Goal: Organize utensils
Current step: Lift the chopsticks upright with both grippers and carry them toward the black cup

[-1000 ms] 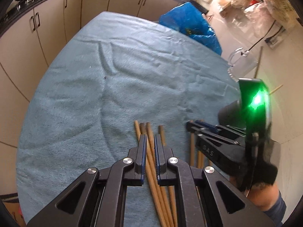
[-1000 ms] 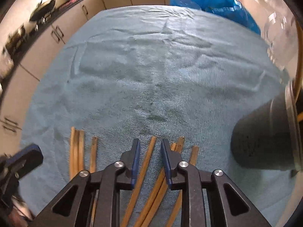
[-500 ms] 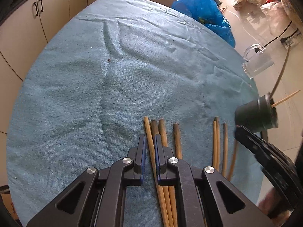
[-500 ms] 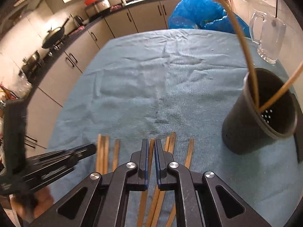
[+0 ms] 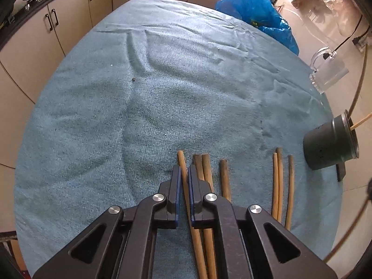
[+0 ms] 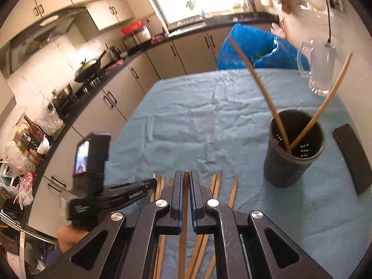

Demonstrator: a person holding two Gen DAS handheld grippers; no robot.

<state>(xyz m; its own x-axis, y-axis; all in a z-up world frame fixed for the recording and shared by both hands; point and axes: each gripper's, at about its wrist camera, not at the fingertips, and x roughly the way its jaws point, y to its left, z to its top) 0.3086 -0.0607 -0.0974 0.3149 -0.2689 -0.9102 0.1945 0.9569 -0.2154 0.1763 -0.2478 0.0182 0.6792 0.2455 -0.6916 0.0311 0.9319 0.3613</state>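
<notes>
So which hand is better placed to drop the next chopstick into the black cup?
Probably the right. The right gripper is shut on a chopstick and raised, with the black cup open just ahead. The left gripper also clamps one, but low over the cloth, farther from the cup.

The table wore a blue cloth (image 5: 162,88) of coarse, matt weave, creased in places, and on it lay chopsticks (image 5: 205,174) of bare, dull, brownish wood. The holder (image 6: 293,155) looked like dark matt plastic with small holes in its wall, while the mug (image 5: 327,74) beside it was clear, glossy glass and the bag (image 5: 253,11) a shiny, crinkled blue plastic. Both the left gripper (image 5: 183,181) and the right gripper (image 6: 185,186) were of smooth black plastic with bright metal pins and blue pads.
</notes>
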